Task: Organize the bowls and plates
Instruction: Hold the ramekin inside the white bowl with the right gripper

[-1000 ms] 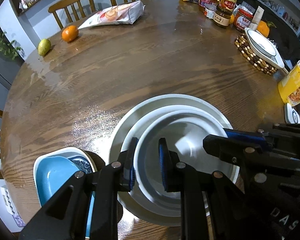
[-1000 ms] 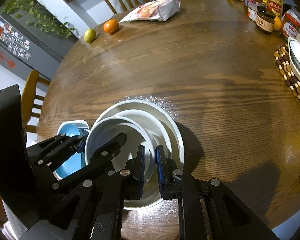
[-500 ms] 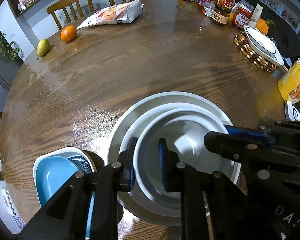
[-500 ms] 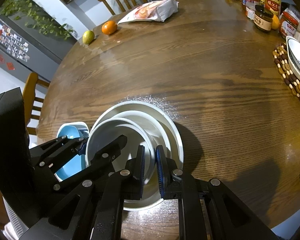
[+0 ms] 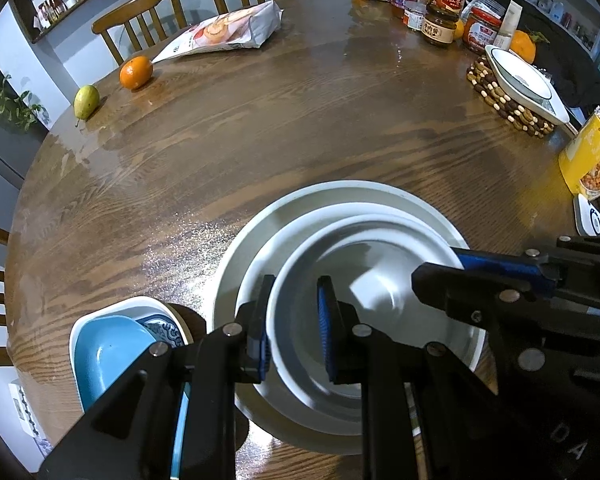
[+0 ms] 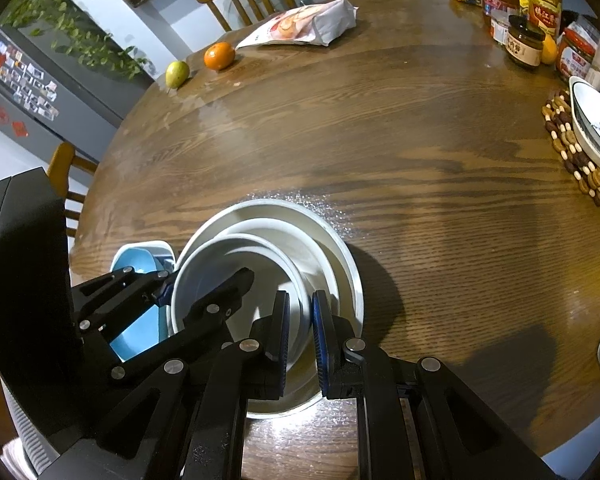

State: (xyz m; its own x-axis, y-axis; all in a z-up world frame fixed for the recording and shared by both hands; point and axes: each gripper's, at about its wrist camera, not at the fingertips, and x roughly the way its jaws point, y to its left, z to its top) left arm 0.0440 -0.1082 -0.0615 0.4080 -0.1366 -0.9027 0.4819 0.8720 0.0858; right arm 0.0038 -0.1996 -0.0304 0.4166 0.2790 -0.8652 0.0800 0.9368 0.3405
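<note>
Both hand-held grippers (image 5: 293, 328) (image 6: 300, 336) clamp white bowl (image 5: 380, 280) rim.

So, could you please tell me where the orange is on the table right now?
In the left wrist view the orange sits near the round table's far-left edge, between the green pear and the white snack bag.

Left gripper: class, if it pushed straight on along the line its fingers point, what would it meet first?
The left gripper already straddles the rim of the top white bowl, so pushing on would probably drive that bowl into the white dishes nested beneath it, then the table. Depth is hard to judge.
</note>
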